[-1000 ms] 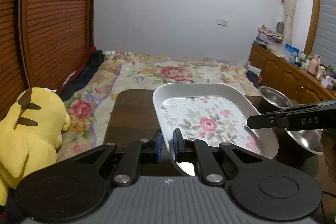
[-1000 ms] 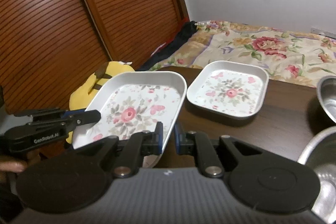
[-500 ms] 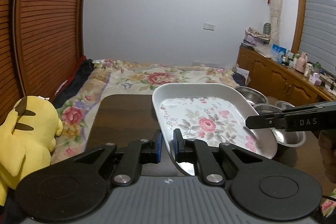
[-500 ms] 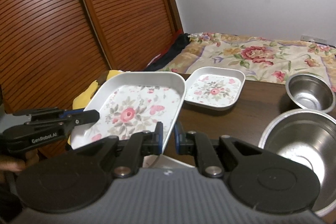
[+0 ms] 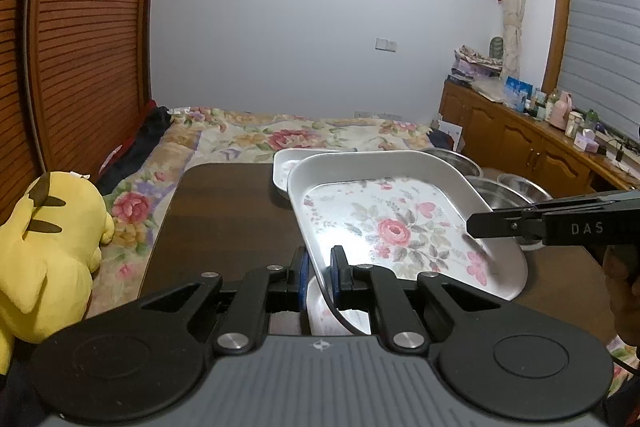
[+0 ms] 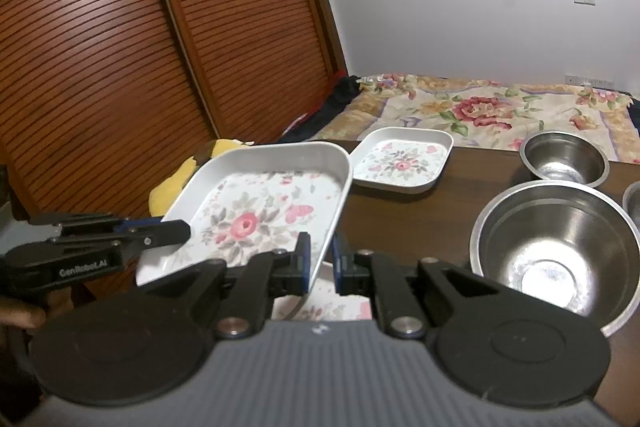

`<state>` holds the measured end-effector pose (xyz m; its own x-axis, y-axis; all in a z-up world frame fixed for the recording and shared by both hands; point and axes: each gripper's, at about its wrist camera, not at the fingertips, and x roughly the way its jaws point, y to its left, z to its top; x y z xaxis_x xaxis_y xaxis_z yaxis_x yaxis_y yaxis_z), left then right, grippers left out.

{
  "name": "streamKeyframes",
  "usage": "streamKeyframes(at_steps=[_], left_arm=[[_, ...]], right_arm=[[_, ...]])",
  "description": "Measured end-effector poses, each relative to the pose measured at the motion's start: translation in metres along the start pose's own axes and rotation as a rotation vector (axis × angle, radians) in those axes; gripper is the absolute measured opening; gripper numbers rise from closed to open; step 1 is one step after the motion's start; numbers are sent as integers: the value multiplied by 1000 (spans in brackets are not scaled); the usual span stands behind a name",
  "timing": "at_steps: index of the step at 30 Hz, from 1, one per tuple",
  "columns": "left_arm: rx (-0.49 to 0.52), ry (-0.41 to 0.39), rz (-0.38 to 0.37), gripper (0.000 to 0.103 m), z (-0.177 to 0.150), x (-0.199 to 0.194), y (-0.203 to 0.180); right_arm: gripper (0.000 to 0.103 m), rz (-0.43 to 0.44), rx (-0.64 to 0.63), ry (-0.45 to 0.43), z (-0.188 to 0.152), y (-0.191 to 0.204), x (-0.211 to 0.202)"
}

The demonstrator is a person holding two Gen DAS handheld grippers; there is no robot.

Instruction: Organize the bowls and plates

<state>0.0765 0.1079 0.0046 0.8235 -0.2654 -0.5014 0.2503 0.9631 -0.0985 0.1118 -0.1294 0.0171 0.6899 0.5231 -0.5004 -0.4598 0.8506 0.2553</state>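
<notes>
A large white floral plate [image 5: 396,223] [image 6: 260,215] is held above the dark table by both grippers. My left gripper [image 5: 318,277] is shut on its near-left rim. My right gripper [image 6: 320,259] is shut on its opposite rim and shows as a black arm [image 5: 552,223] in the left wrist view. A smaller floral plate [image 6: 402,161] [image 5: 282,167] lies on the table beyond. Another floral plate [image 6: 332,303] [image 5: 324,311] lies under the held one, mostly hidden. Steel bowls stand to the right: a big one [image 6: 556,251] and a small one [image 6: 564,157].
A yellow plush toy [image 5: 44,247] sits left of the table [image 5: 224,219]. A bed with a floral cover [image 6: 492,111] lies behind it. Wooden slatted doors [image 6: 140,47] are on the left, a cluttered cabinet [image 5: 540,143] on the right.
Both grippers have pulled back and lifted with the large plate held between them. The smaller plate and the bowls now look farther away.
</notes>
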Motion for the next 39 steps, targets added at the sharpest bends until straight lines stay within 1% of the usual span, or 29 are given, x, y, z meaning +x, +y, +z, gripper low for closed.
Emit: streamKeyframes(at_steps=[7, 16, 22, 29, 35, 39], left_arm=[[-1, 35, -9, 13, -13, 8, 0], [-8, 88, -20, 13, -33, 29, -3], [-9, 114, -29, 13, -41, 40, -5], [-1, 131, -12, 13, -47, 49, -7], [17, 135, 4, 13, -46, 53, -9], [24, 139, 12, 14, -48, 55, -11]], right_arm=[[13, -6, 5, 10, -17, -2, 0], [13, -20, 66, 42, -48, -10, 12], [13, -40, 99, 30, -65, -17, 14], [13, -88, 77, 7, -74, -12, 12], [13, -120, 53, -14, -77, -8, 12], [13, -134, 45, -13, -80, -4, 16]])
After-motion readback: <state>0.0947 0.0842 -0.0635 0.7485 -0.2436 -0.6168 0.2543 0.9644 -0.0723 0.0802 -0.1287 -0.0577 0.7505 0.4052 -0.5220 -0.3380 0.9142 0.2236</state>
